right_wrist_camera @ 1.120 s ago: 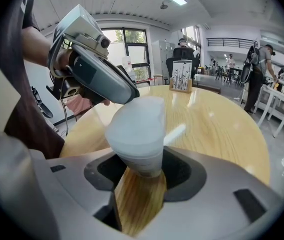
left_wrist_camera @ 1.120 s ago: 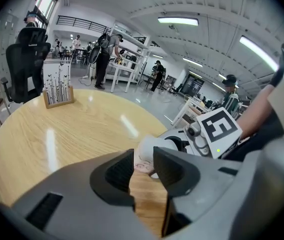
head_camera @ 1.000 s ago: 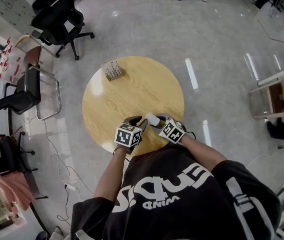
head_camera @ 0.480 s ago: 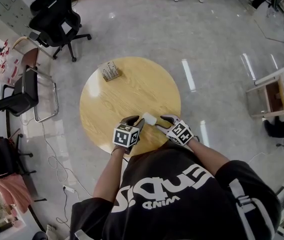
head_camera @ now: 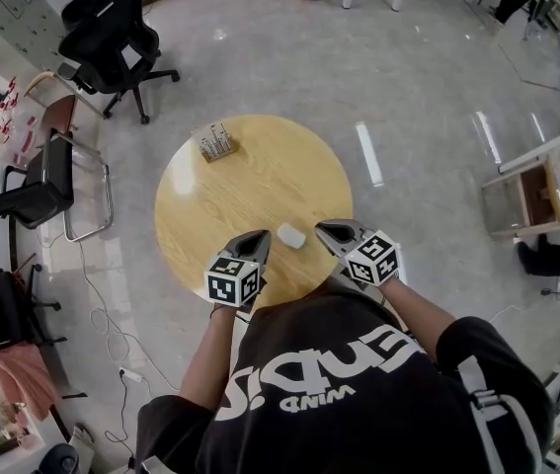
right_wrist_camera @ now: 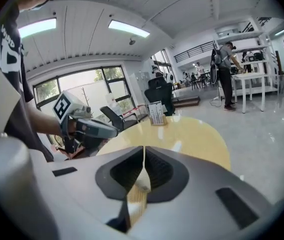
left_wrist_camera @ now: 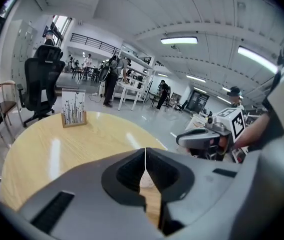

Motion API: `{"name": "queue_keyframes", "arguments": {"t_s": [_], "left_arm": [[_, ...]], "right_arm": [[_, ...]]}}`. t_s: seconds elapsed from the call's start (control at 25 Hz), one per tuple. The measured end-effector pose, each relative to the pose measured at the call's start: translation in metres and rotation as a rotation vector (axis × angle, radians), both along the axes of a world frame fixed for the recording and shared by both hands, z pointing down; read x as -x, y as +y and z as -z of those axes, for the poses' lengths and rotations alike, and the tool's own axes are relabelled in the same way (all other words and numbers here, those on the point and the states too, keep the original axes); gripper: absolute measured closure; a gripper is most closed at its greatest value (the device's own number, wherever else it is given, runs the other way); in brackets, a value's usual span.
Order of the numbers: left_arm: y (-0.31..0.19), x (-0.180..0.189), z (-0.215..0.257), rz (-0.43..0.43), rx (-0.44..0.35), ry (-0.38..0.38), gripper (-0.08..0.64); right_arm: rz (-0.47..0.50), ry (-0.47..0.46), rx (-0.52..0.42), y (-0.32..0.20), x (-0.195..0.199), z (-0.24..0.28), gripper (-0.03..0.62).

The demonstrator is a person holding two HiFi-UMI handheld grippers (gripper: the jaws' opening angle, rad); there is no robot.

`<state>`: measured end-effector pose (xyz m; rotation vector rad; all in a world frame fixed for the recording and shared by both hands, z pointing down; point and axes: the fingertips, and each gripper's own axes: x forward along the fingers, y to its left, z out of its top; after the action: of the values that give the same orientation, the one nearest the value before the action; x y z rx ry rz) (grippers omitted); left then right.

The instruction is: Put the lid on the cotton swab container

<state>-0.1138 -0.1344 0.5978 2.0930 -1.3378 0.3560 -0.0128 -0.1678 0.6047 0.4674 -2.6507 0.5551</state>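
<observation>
Hovering the left gripper (head_camera: 256, 239) over the near edge of the round tabletop (head_camera: 260, 181), jaws pressed together on nothing. Closes the right gripper (head_camera: 325, 230) fully as well at the near right edge, pads meeting with nothing between them. Leaves the cotton swab container (head_camera: 290, 236) (small, pale, rounded) lying on the wood between the two tools, close to both and touching neither. Has a small holder of sticks (head_camera: 215, 142) standing well apart at the far left edge.
</observation>
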Motion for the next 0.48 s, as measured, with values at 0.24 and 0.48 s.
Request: {"name": "queue_keyframes", "arguments": {"t_s": [0.24, 0.48], "left_arm": [[0.009, 0.015, 0.077, 0.032, -0.189, 0.001, 0.543], [0.025, 0.022, 0.130, 0.073, -0.354, -0.023, 0.543]], "right_arm": [[-0.038, -0.174, -0.137, -0.003, 0.008, 0.103, 0.581], [-0.078, -0.249, -0.261, 0.005, 0.002, 0.165, 0.581]]}}
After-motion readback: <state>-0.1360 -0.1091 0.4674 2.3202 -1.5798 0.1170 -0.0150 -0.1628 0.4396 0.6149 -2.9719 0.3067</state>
